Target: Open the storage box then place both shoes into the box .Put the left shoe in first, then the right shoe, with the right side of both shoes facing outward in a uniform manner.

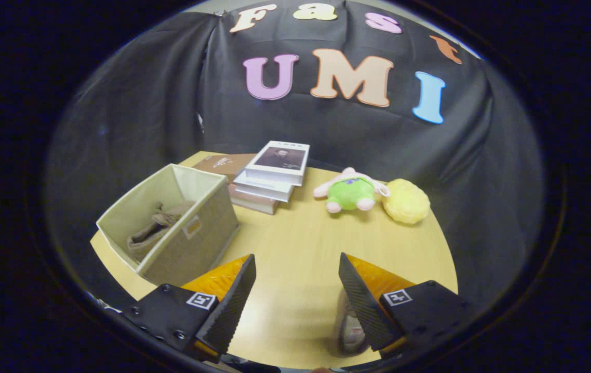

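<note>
You have the box [171,228] on the table [300,248], left of your gripper [298,269], whose fingers stand apart over bare tabletop; one shoe [153,230] lies in it. Behind it sits a book stack [269,176], with a plush [349,191] and sponge [405,201] to the right. A second shoe [352,331] lies by your right finger

My one camera rides on my gripper [295,290], raised above the near table [295,243] edge, looking forward and down along the spread-apart fingers. It faces the back cloth wall; the box [171,228] sits near, books [272,176] and toys farther.
</note>
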`<state>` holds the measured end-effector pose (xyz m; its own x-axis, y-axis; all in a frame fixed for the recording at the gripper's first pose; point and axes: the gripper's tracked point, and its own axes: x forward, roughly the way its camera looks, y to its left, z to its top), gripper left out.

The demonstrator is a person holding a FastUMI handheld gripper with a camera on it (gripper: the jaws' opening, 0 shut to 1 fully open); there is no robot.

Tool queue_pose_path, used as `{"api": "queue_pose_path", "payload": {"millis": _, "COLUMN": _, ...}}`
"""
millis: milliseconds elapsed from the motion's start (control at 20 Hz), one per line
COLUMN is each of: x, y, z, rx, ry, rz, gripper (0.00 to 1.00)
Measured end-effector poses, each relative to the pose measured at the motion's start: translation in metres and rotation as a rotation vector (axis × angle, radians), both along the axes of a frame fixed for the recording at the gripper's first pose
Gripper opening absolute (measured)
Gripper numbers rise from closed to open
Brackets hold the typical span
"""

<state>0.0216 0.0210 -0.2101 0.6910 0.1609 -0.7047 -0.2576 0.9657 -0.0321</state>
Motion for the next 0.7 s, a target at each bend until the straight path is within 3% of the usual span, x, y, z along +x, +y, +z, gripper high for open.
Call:
{"api": "queue_pose_path", "payload": {"millis": 300, "x": -0.015, "y": -0.071, "z": -0.026, "rx": -0.052, "ry": 0.04, "rz": -0.069, "gripper": 1.0}}
{"api": "queue_pose_path", "payload": {"millis": 700, "x": -0.046, "y": -0.138, "z": -0.085, "rx": -0.102, "ry": 0.169, "rz": -0.092, "gripper": 1.0}}
